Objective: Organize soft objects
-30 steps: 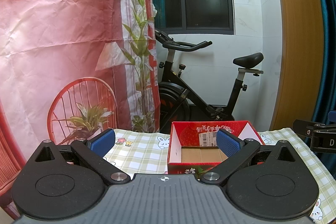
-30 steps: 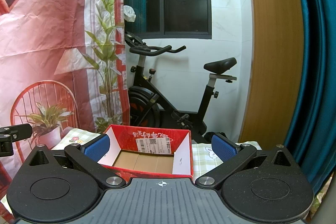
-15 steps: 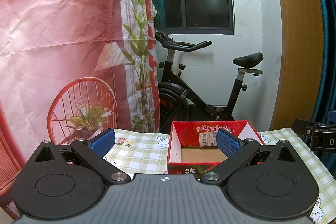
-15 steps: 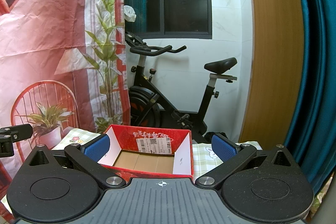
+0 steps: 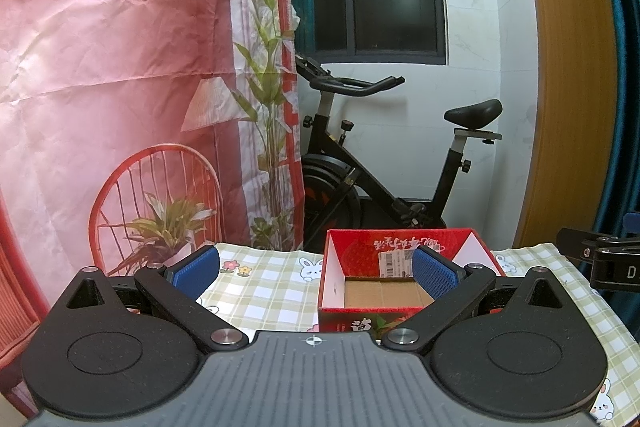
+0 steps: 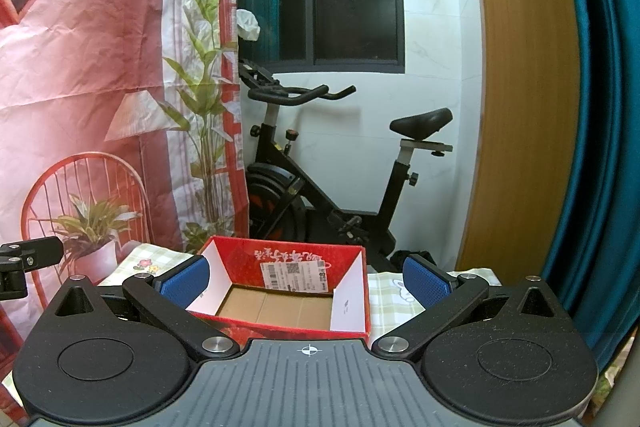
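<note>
A pink printed backdrop (image 5: 120,67) fills the left of both frames, with a black exercise bike (image 5: 384,163) standing by the white wall at centre. Lower down, a checked tabletop (image 5: 264,291) carries an open red cardboard box (image 6: 288,291), empty inside, sitting at lower centre in the right wrist view and lower right of centre in the left. The left gripper (image 5: 316,273) and right gripper (image 6: 306,281) each hold their blue-padded jaws wide apart, gripping nothing.

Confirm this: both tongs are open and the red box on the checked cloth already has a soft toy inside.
Not quite. The right wrist view shows the red box empty, bare cardboard floor. Both tongs, left and right, are open, and it sits on the checked cloth.
</note>
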Action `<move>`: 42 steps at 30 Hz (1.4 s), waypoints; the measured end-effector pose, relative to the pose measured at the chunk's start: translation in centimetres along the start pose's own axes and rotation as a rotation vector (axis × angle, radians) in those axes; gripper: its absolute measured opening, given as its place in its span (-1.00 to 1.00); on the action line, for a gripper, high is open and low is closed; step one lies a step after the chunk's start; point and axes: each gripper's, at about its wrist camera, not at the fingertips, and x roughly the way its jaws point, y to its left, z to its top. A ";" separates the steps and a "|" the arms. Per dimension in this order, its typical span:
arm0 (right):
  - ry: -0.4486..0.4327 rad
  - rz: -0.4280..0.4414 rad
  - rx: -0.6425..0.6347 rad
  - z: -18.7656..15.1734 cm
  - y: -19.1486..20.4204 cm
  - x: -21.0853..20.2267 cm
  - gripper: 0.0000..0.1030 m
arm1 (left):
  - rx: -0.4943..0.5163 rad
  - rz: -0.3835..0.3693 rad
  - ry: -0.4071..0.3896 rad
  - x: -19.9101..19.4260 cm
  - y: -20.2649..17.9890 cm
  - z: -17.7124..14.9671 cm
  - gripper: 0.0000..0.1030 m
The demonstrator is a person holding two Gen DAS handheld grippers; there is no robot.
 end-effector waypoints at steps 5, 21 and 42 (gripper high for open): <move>0.005 0.009 0.009 -0.7 -0.1 0.5 0.99 | -0.009 -0.015 0.005 0.9 -0.2 -1.1 1.00; 0.127 0.054 0.015 -13.0 -0.2 9.3 0.99 | 0.038 -0.042 0.151 9.3 -1.0 -10.3 1.00; 0.271 0.095 -0.120 -20.4 1.6 12.9 0.99 | 0.051 -0.124 0.274 13.8 -1.9 -17.3 1.00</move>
